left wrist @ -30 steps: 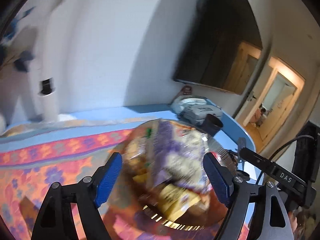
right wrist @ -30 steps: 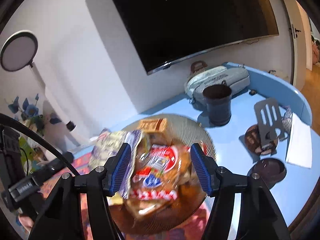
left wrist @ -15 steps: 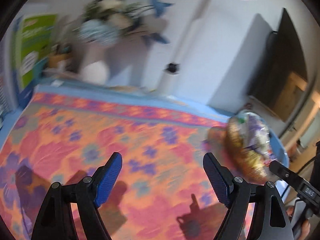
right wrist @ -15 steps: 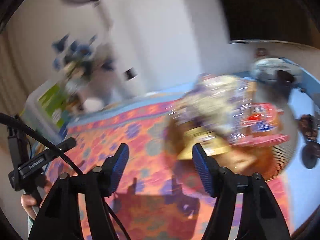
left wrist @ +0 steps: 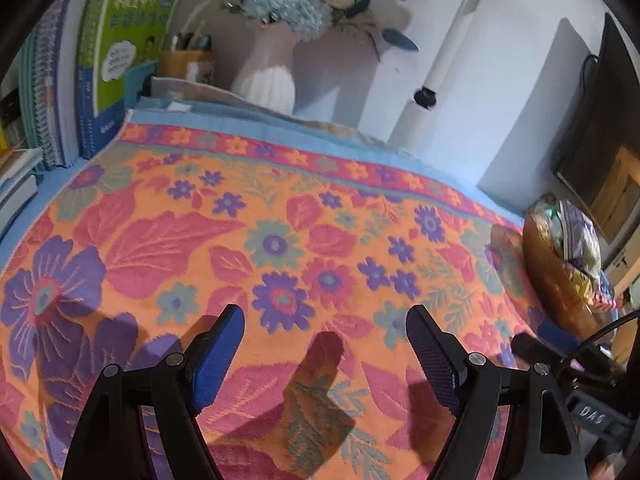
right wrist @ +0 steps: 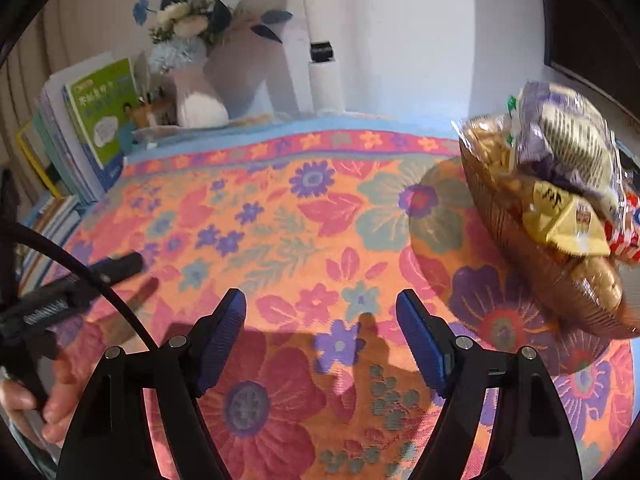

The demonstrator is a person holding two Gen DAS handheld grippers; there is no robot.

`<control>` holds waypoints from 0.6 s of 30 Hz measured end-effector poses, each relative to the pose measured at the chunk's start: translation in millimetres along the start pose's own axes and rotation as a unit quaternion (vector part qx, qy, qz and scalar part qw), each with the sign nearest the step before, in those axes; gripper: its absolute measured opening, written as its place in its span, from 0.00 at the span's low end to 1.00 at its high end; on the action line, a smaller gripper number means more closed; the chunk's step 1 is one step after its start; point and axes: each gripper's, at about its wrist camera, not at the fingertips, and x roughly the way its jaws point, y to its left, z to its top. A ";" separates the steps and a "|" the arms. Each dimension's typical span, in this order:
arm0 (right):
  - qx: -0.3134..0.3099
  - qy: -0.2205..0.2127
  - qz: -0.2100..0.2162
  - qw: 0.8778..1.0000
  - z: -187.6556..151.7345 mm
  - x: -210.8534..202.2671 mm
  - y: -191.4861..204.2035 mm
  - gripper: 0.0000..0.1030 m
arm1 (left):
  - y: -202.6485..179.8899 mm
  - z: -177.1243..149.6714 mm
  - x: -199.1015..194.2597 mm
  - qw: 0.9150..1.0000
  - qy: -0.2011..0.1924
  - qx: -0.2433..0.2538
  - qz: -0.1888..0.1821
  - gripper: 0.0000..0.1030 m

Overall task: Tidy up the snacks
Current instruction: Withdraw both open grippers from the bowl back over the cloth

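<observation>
A brown woven basket (right wrist: 532, 248) stands at the right end of the floral cloth (right wrist: 280, 220), heaped with snack packets: a purple bag (right wrist: 568, 136), a yellow packet (right wrist: 560, 216) and a red-and-white one (right wrist: 628, 232). The left wrist view has the same basket (left wrist: 556, 276) at its right edge. My left gripper (left wrist: 325, 314) is open over bare cloth (left wrist: 280, 220), holding nothing. My right gripper (right wrist: 320, 296) hangs over the cloth left of the basket; its jaws are opening and nothing is between them. A hand (right wrist: 24, 400) holds the left gripper's handle at the lower left.
At the back left, upright books (left wrist: 120, 48) stand beside a wooden pen pot (left wrist: 186, 64) and a white vase of blue flowers (left wrist: 266, 76). A white lamp post (left wrist: 436, 80) rises by the wall. A dark screen (left wrist: 608, 140) hangs at the right.
Both grippers have swung left and down, away from the basket, which now sits at the right edge of each view. The right jaws stand wider than before.
</observation>
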 end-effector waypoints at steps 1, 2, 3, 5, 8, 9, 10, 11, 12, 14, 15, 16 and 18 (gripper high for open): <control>0.003 0.003 -0.001 1.000 -0.5 2.2 -1.0 0.75 | 1.7 0.1 0.5 1.000 0.002 -0.004 -0.003 0.79; 0.005 0.006 -0.004 1.000 -0.4 4.9 -1.0 0.75 | 3.7 0.3 1.7 1.000 0.006 -0.009 -0.006 0.79; 0.005 0.007 -0.006 1.000 -0.4 6.2 -0.6 0.75 | 4.9 0.6 2.3 1.000 0.008 -0.013 -0.007 0.79; 0.006 0.006 -0.011 1.000 -0.9 7.0 -0.8 0.75 | 8.0 1.1 4.0 1.000 0.011 -0.023 -0.005 0.79; 0.001 0.005 -0.016 1.000 -1.5 7.4 0.8 0.76 | 11.0 1.6 3.0 0.999 0.007 -0.032 -0.001 0.79; -0.001 0.004 -0.020 1.000 -1.6 7.7 1.8 0.76 | 11.5 1.5 2.6 0.999 0.006 -0.034 0.000 0.79; -0.004 0.004 -0.023 1.000 -1.8 8.5 2.9 0.76 | 11.4 1.4 2.5 0.999 0.005 -0.034 0.003 0.79; -0.007 0.005 -0.025 1.000 -1.9 9.0 4.1 0.76 | 11.1 1.4 2.8 0.999 0.005 -0.034 0.005 0.79; -0.009 0.005 -0.025 1.000 -2.1 9.3 4.9 0.76 | 10.4 1.5 2.8 0.999 0.005 -0.032 0.009 0.79; -0.011 0.005 -0.028 1.000 -2.7 10.3 5.6 0.76 | 8.2 1.2 2.2 0.999 0.002 -0.026 0.018 0.78; -0.012 0.006 -0.029 0.999 -2.9 10.5 5.6 0.77 | 6.7 0.8 0.9 0.999 -0.002 -0.023 0.024 0.79; -0.012 0.007 -0.030 0.999 -3.0 10.9 5.4 0.77 | 5.4 0.4 -0.9 0.999 -0.009 -0.020 0.030 0.79; -0.011 0.009 -0.031 0.999 -2.9 12.3 5.1 0.77 | 3.3 -0.5 -4.5 0.999 -0.019 -0.015 0.039 0.79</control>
